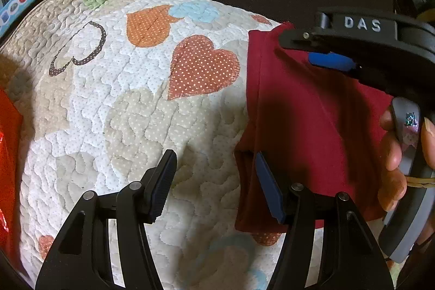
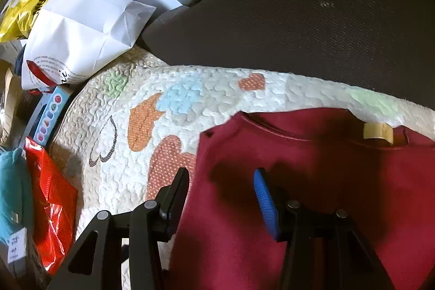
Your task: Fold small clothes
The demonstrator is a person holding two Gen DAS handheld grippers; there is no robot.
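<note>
Dark red garment [image 2: 312,181] lies flat on the quilted heart-print cover [image 1: 114,105], at its right side w/ the neckline and a pale label [image 2: 378,131] toward the dark seat back [image 2: 299,18]. Left gripper [image 1: 216,181] jaws wide apart, nothing btwn them, straddling the garment's left edge; one pad over quilt, other over red cloth. Right gripper [image 2: 221,190] also spread wide, empty, low over the garment; can't tell if touching. White paper bag [image 2: 81,26], red foil bag [image 2: 51,203] & a blue box [image 2: 50,113] sit off to the left.
</note>
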